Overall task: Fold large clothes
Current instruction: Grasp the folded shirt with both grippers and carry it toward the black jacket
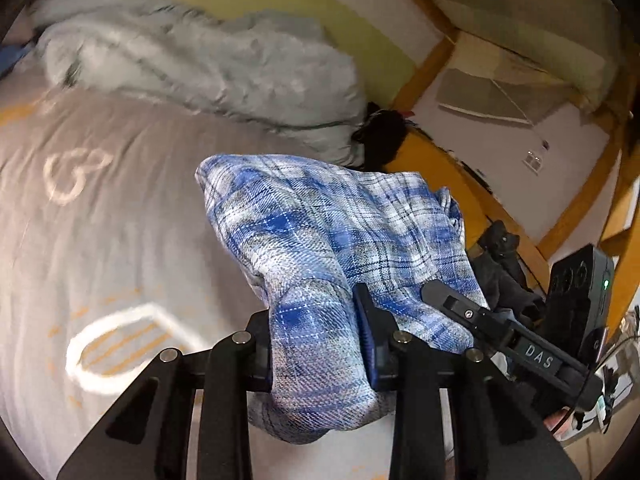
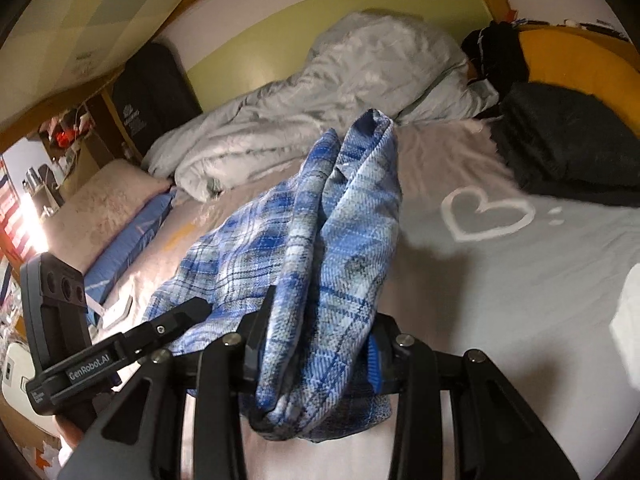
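Note:
A blue and white plaid shirt (image 1: 320, 240) hangs bunched between both grippers, lifted above the grey bed sheet (image 1: 100, 240). My left gripper (image 1: 316, 340) is shut on one bunched edge of it. The right gripper (image 1: 472, 316) shows at the right of the left wrist view, also on the cloth. In the right wrist view my right gripper (image 2: 316, 340) is shut on a thick fold of the shirt (image 2: 320, 220), which rises ahead and drapes left. The left gripper (image 2: 176, 320) enters from the left there, its tip at the cloth.
A crumpled grey duvet (image 2: 320, 92) lies along the far side of the bed by the green wall. A dark folded garment (image 2: 568, 144) and an orange cushion (image 2: 580, 64) sit at the right. A pink pillow (image 2: 100, 208) and cluttered shelves are at the left.

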The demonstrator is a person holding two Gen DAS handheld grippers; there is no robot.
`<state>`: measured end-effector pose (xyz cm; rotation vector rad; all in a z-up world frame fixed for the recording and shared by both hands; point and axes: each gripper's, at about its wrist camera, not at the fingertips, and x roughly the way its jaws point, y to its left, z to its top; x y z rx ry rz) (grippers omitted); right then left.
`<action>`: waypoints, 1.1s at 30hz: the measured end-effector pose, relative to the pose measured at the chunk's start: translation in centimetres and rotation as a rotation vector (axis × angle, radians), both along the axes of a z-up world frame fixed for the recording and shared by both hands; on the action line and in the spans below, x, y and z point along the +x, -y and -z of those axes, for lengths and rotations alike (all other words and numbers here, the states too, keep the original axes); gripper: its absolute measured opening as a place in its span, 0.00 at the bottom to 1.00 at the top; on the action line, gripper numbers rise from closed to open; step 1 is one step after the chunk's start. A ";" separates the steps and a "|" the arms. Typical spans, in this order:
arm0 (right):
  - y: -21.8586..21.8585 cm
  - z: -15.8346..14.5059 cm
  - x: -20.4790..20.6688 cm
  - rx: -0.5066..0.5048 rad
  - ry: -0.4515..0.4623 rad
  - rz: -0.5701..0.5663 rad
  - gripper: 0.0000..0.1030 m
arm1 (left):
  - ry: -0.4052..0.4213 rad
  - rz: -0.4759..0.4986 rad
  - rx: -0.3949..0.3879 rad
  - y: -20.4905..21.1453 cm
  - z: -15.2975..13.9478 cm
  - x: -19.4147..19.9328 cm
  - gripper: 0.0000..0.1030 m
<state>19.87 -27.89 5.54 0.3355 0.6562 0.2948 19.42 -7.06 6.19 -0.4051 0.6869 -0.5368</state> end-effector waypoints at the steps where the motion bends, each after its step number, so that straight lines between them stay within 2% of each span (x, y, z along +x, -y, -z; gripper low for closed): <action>1: 0.7 -0.9 0.0 -0.007 0.012 0.006 0.33 | 0.014 0.012 -0.003 0.8 -0.8 0.3 0.29; 6: 5.2 -6.1 -0.6 -0.083 0.113 0.038 0.33 | 0.107 0.097 0.004 6.7 -5.6 2.5 0.29; 9: 9.4 -8.9 -0.3 -0.105 0.186 0.098 0.33 | 0.132 0.140 -0.010 11.5 -7.8 5.1 0.29; 14: 16.5 -11.0 1.9 -0.110 0.252 0.211 0.33 | 0.205 0.206 0.016 20.3 -10.6 9.9 0.29; 18: 23.0 -11.5 4.9 -0.108 0.282 0.297 0.33 | 0.222 0.262 0.016 27.0 -11.1 15.1 0.29; 22: 28.6 -10.3 8.5 -0.083 0.286 0.386 0.33 | 0.209 0.297 0.050 33.2 -9.9 20.3 0.29; 24: 30.9 -9.0 10.8 -0.070 0.261 0.410 0.33 | 0.147 0.283 0.068 35.5 -7.8 22.8 0.30; 27: 34.1 -5.2 15.4 -0.070 0.129 0.422 0.33 | -0.014 0.252 0.124 38.0 -2.8 26.5 0.33; 28: 34.8 -3.5 16.6 -0.055 0.066 0.428 0.34 | -0.031 0.238 0.148 38.4 -1.2 27.1 0.36; 30: 36.1 0.1 18.2 -0.016 -0.006 0.435 0.37 | 0.002 0.223 0.205 39.0 0.8 27.5 0.49; 31: 36.3 1.2 18.4 -0.018 -0.005 0.434 0.38 | 0.016 0.222 0.222 39.1 1.4 27.4 0.50; 33: 36.1 1.7 18.5 -0.063 -0.007 0.441 0.44 | 0.011 0.219 0.218 39.1 1.9 27.6 0.55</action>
